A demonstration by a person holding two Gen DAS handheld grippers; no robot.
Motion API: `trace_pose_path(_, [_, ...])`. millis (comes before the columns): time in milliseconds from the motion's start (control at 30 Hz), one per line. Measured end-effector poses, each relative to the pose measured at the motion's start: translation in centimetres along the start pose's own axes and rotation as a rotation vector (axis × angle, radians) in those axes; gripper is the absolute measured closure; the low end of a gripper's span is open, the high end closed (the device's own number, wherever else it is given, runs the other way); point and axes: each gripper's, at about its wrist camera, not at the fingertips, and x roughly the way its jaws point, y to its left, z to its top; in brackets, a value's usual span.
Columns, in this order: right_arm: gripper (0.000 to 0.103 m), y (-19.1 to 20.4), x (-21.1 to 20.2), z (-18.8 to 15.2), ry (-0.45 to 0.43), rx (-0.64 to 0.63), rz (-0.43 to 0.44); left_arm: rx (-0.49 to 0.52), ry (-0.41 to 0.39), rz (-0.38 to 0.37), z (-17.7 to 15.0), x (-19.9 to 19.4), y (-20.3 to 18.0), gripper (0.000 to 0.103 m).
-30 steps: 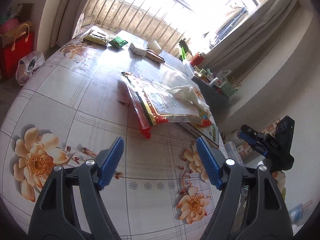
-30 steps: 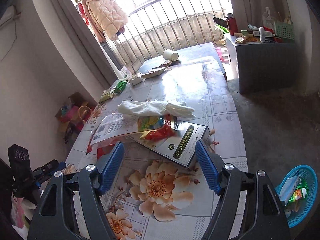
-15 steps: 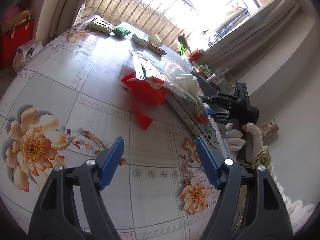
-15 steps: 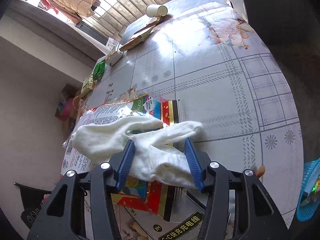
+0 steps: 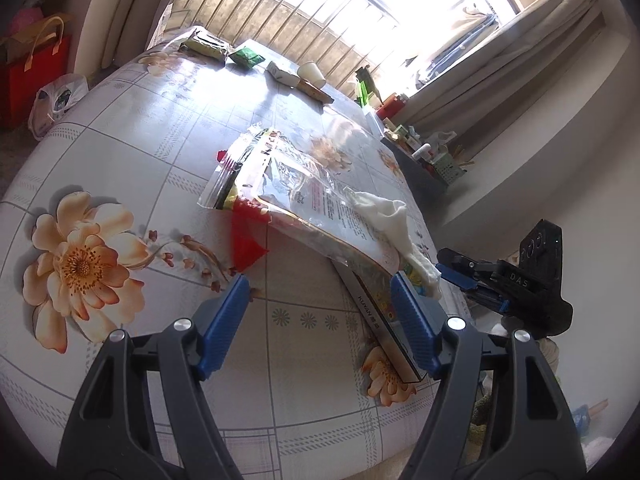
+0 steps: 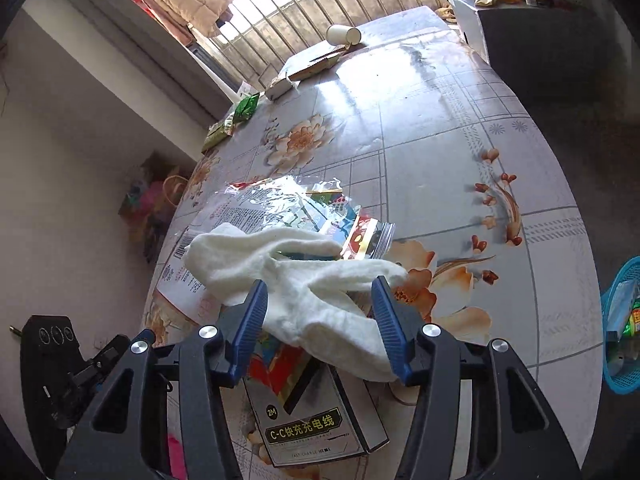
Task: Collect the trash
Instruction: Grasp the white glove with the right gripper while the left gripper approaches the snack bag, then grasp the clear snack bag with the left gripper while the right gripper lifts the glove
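A white cloth glove [image 6: 304,284] lies on a clear plastic snack bag [image 6: 256,216] and a flat cable box [image 6: 312,420] on the floral table [image 6: 440,128]. My right gripper [image 6: 320,320] is open, its blue pads on either side of the glove. In the left wrist view the same pile shows: glove [image 5: 396,224], bag [image 5: 288,184], box [image 5: 380,320], and a red scrap [image 5: 246,240]. My left gripper [image 5: 320,320] is open and empty above the table, the box edge by its right pad. The right gripper [image 5: 472,276] shows at the table's right edge.
At the table's far end lie a paper cup [image 6: 344,34], a flat carton [image 6: 308,66] and green packets [image 6: 246,106]. A blue basket [image 6: 620,320] with wrappers stands on the floor at right. A dark cabinet [image 6: 540,32] stands beyond the table.
My right gripper has drawn back and tilted up slightly; the glove still lies between its pads. The left view swung back over the table; the pile lies flatter.
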Motion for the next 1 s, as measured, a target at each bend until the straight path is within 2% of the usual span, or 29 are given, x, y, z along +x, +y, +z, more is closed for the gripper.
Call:
trace_pose_path(67, [0.033,1.7,-0.5,0.2,-0.007,-0.113,-0.009,-0.002,0.006,-0.005,-0.2,-0.1,0.0,0.035])
trace_pose_path(133, [0.029,3.3,0.1,0.4,0.023,-0.215,-0.009,-0.009,0.014,-0.013,-0.3,0.0,-0.1,0.035])
trace_pose_path(233, [0.028,4.8,1.7,0.2,0.055,-0.325,-0.062,-0.01,0.022,-0.024,-0.7,0.1,-0.2,0.035])
trace_pose_path(367, [0.028,5.4,4.4,-0.1,0.103,-0.399,-0.118,-0.006,0.033,-0.031,-1.2,0.2,-0.4,0.035])
trace_pose_path(433, [0.029,5.3,5.0,-0.1,0.108,-0.394,-0.117,-0.003,0.039,-0.034,-1.3,0.2,-0.4,0.035])
trace_pose_path(600, [0.056,4.3,4.8,0.4,0.099,-0.298,-0.067,0.004,0.045,-0.049,-1.3,0.6,-0.5,0.035])
trace_pose_path(733, [0.073,3.1,4.4,0.8,0.086,-0.21,-0.032,0.003,0.053,-0.068,-1.2,1.2,-0.9,0.035])
trace_pose_path(800, [0.086,2.4,4.4,0.9,0.087,-0.167,-0.019,-0.013,0.056,-0.084,-1.1,1.6,-1.1,0.035])
trace_pose_path(1000, [0.088,1.2,4.4,0.5,0.08,-0.087,0.034,-0.142,0.037,-0.119,0.6,3.7,-0.4,0.033])
